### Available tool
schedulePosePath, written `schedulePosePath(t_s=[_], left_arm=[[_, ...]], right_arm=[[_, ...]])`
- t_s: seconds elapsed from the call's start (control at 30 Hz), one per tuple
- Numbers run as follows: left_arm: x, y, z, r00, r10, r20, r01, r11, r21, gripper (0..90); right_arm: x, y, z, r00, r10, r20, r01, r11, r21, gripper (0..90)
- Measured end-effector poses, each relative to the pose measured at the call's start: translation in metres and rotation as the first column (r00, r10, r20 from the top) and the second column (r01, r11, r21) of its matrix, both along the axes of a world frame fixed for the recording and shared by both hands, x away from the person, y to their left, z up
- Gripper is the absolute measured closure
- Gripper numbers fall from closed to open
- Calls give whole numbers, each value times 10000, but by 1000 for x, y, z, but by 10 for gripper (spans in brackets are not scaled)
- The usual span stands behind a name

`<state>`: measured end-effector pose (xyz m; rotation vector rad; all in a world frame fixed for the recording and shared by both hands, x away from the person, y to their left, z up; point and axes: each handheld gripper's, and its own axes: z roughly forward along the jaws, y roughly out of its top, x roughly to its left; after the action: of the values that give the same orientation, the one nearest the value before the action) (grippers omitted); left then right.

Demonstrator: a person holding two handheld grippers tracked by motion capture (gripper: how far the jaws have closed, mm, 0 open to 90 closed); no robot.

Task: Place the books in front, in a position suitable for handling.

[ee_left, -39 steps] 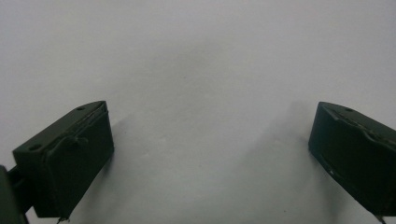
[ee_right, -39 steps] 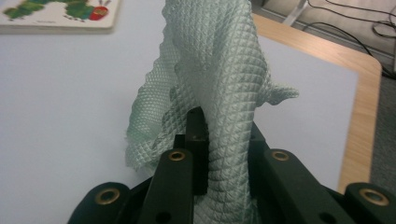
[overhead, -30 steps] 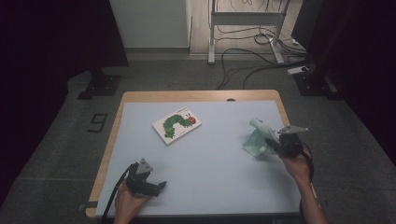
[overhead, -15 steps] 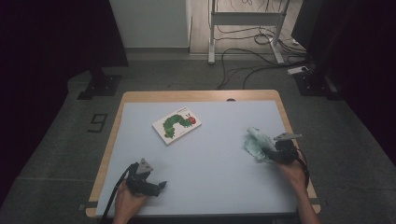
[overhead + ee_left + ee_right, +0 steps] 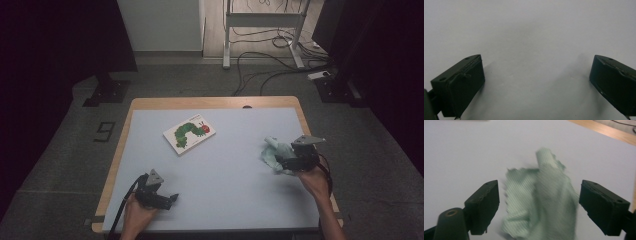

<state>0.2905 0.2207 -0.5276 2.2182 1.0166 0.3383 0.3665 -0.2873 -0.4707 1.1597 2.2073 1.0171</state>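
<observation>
Cloth [image 5: 541, 200], pale green and crumpled, lies on the table [image 5: 461, 150] between the spread jaws of the right gripper [image 5: 539, 205], whose pads have just been opening and no longer press on it. To finish the release cleanly, I would lift that gripper straight away so neither jaw drags a fold along. The left gripper [image 5: 536, 82] rests wide apart over bare tabletop, holding nothing. Farther off, beyond both grippers, a picture book [image 5: 189, 134] lies flat, well apart from the cloth.
</observation>
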Motion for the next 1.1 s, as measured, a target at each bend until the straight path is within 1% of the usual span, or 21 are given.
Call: schedulePosePath(t_s=[0.03,0.07,0.1,0.13,0.17,0.23,0.37,0.43,0.47,0.5,0.53,0.6,0.63,0.73,0.83,0.93,1.03,1.1], left_arm=[[2,1,0,10000,-11,-68,10,9998,-192,0],[6,2,1,9999,-21,-135,16,9994,-331,0],[6,2,1,9999,-21,-135,16,9994,-331,0],[9,1,2,9999,13,-113,-15,9998,-204,0],[12,-1,3,10000,19,19,-19,10000,86,0],[18,-3,4,9999,-44,103,41,9996,284,0],[34,-4,11,9994,-35,349,26,9997,262,0],[41,-3,14,9993,-59,357,55,9999,117,0],[44,-3,15,9993,-54,370,51,10000,79,0],[48,-3,17,9993,-104,362,102,9999,66,0],[50,-3,18,9991,-135,390,135,9999,7,0],[56,-4,19,9992,-158,380,160,9999,-39,0],[59,-4,20,9991,-202,365,203,9998,-11,0],[68,-4,21,9989,-189,429,191,9998,-45,0],[75,-6,21,9988,-264,407,265,9996,-39,0],[82,-7,20,9987,-264,447,270,9995,-139,0],[89,-10,19,9983,-294,510,294,9996,18,0],[92,-12,18,9979,-346,553,343,9994,55,0]], right_arm=[[1,6,1,9998,173,30,-173,9998,131,130],[2,10,1,9996,261,61,-262,9995,162,129],[2,10,1,9996,261,61,-262,9995,162,129],[3,13,1,9996,295,48,-296,9995,150,125],[4,17,1,9994,341,5,-341,9994,109,119],[7,24,0,9990,453,-35,-453,9988,158,90],[11,38,-1,9977,671,47,-672,9973,292,34],[15,52,-1,9959,898,93,-900,9956,266,8],[15,52,-1,9959,898,93,-900,9956,266,8],[17,56,-2,9949,1008,95,-1010,9946,238,5],[19,66,-2,9930,1179,125,-1181,9929,160,0],[22,74,-2,9899,1416,91,-1417,9898,152,0],[22,74,-2,9899,1416,91,-1417,9898,152,0],[28,88,-4,9862,1651,103,-1652,9862,136,0],[32,98,-6,9828,1845,42,-1845,9828,84,0],[37,108,-8,9795,2013,78,-2013,9795,50,0],[42,118,-12,9744,2247,52,-2247,9744,85,0],[46,125,-15,9706,2408,31,-2408,9706,-2,0]])
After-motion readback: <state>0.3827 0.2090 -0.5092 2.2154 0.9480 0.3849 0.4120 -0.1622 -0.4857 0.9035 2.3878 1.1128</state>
